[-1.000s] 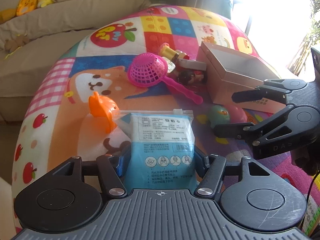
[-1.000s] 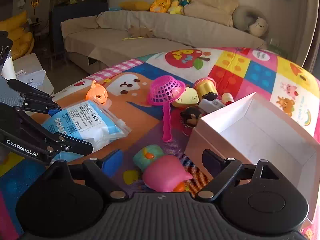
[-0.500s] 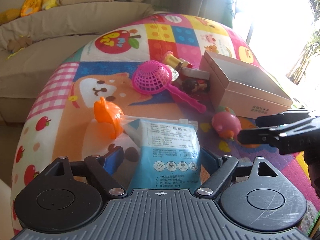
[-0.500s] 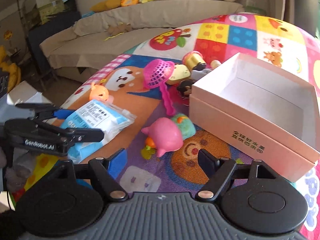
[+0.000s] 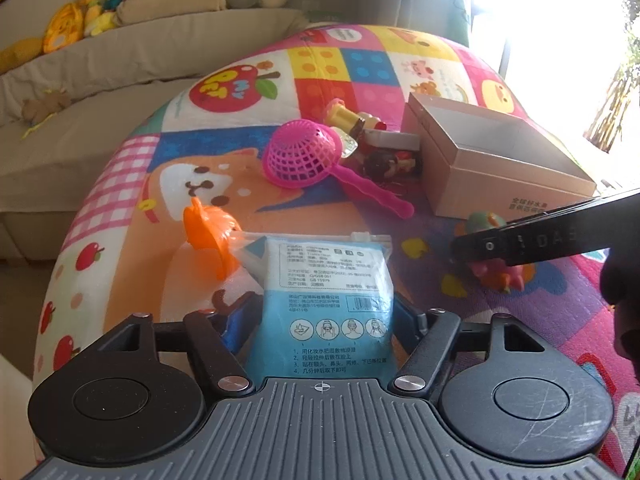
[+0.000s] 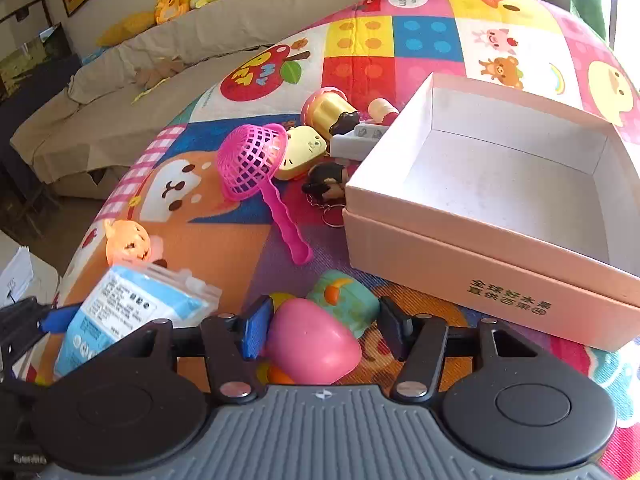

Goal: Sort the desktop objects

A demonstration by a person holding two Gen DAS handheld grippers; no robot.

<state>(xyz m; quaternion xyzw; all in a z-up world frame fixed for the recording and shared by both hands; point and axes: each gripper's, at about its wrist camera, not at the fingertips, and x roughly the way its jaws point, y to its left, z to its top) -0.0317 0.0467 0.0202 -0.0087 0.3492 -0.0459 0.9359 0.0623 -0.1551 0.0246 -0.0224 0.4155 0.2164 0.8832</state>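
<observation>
My left gripper (image 5: 320, 320) is shut on a blue cotton-pad packet (image 5: 324, 300), held over the colourful mat; the packet also shows in the right wrist view (image 6: 128, 312). My right gripper (image 6: 324, 328) is open, its fingers on either side of a pink pig toy (image 6: 312, 344) that lies against a teal toy (image 6: 344, 300). An open pink cardboard box (image 6: 500, 240) stands just right of it, also in the left wrist view (image 5: 500, 164). The right gripper shows edge-on in the left wrist view (image 5: 540, 240).
A pink net scoop (image 6: 256, 168), an orange pumpkin toy (image 6: 128, 244), a yellow toy (image 6: 304, 152), a cupcake toy (image 6: 328, 112) and a dark keychain figure (image 6: 324, 184) lie on the play mat (image 6: 400, 40). A beige sofa (image 6: 160, 60) runs behind.
My right gripper has moved forward and down so its fingers now flank the pink pig toy. My left gripper still holds the packet and has barely shifted.
</observation>
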